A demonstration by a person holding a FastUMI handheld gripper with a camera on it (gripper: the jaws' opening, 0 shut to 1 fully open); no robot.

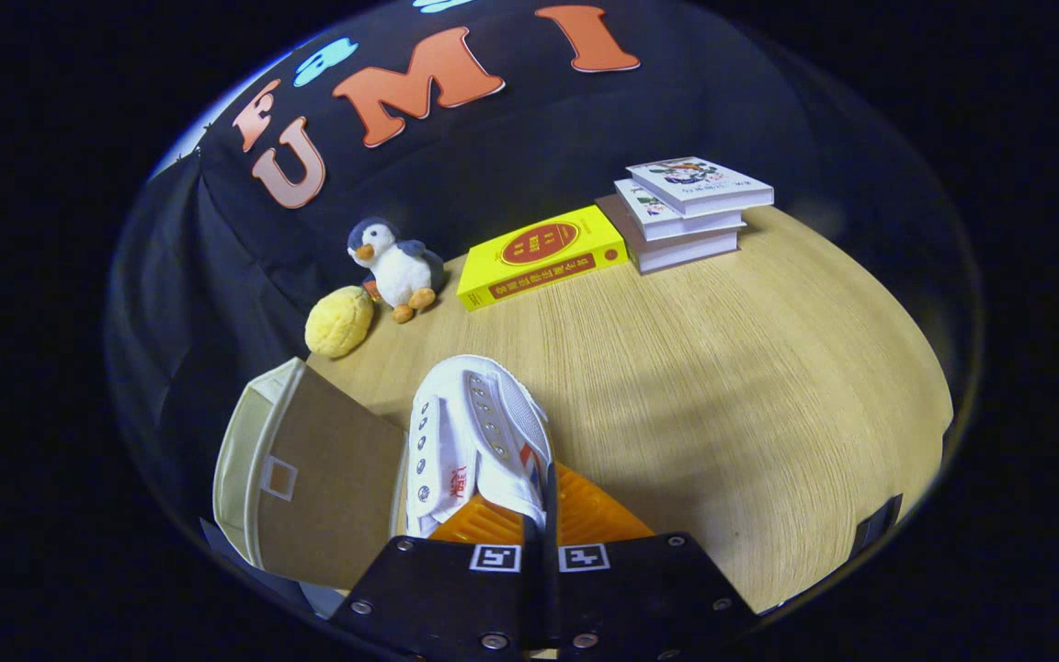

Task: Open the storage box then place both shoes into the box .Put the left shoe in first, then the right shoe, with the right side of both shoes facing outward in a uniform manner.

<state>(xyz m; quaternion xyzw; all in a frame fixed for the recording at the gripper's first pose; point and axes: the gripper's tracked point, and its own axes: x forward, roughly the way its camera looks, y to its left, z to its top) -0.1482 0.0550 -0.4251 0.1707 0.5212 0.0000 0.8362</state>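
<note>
A white canvas shoe (474, 437) with metal eyelets hangs between my fingers, its toe pointing away from me, above the wooden table (732, 386). My gripper (543, 515) is shut on the shoe's right side wall near the opening. Just to the left of the shoe stands the storage box (309, 478), cream-walled with a brown cardboard-coloured panel tilted toward the shoe. I cannot see inside the box from here. The shoe's heel is hidden behind my fingers.
At the back of the table sit a yellow plush lump (339, 321), a penguin toy (398, 264), a yellow book (540, 255) and a stack of three books (688, 210). Bare tabletop spreads to the right of the shoe.
</note>
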